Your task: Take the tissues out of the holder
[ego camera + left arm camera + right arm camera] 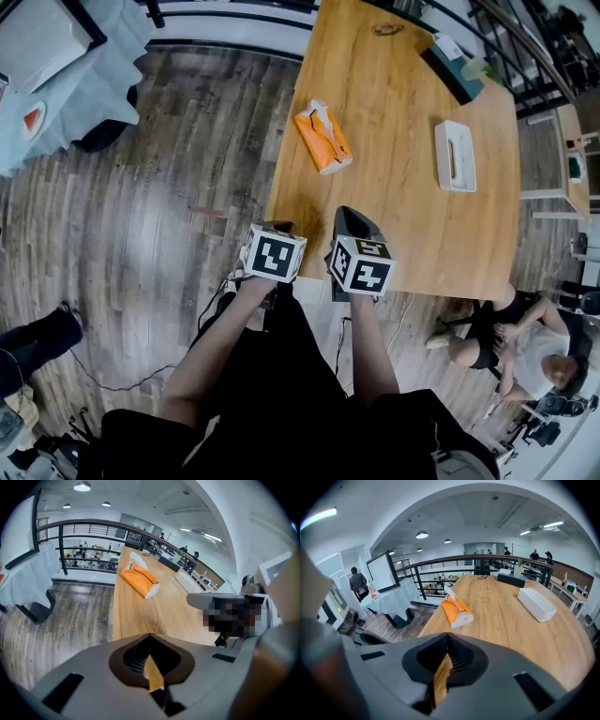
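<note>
1 orange tissue pack [322, 137] and 1 white holder [455, 156] lie apart on the tabletop [394, 216]. At its near edge, the left tongs [150, 637] and right tongs [447, 636] are closed, empty.

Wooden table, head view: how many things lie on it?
4: orange tissue pack left, white rectangular holder right, dark box in far right corner, small dark object at far end; more may be hidden.

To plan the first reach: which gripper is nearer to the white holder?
Right. The right gripper is over the near edge of the table, with the white holder ahead to its right. The left gripper is farther left, at the table's corner.
</note>
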A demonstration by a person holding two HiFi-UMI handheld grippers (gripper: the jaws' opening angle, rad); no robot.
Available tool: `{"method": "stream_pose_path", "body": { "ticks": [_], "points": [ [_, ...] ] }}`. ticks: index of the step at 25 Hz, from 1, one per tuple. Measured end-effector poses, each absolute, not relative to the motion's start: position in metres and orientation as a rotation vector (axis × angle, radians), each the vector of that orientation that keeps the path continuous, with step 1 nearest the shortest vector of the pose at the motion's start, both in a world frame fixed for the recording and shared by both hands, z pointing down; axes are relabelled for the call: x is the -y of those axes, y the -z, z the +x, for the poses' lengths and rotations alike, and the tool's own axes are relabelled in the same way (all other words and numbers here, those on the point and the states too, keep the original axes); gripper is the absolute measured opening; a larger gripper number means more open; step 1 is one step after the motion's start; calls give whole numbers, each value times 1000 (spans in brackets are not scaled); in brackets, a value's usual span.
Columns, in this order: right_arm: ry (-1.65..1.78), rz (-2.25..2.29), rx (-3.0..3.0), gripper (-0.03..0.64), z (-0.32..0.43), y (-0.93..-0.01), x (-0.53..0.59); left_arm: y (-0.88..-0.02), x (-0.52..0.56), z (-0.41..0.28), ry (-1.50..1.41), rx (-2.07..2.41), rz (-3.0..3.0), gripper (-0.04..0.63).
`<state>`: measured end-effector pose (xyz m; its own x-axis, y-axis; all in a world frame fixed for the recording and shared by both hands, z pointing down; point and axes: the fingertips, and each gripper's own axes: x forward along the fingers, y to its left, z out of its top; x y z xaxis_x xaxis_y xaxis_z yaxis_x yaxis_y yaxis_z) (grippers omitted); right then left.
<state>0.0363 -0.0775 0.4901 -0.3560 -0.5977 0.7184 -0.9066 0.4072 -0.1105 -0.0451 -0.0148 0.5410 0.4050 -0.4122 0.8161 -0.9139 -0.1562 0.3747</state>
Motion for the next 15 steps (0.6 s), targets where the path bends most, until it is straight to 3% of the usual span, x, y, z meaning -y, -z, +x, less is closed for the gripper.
{"method": "stream_pose_path", "body": {
  "ticks": [15],
  "points": [
    [-804, 1219, 1959, 12, 29, -516, 10, -532, -17, -49, -727, 1179, 1846, 8]
  ]
}}
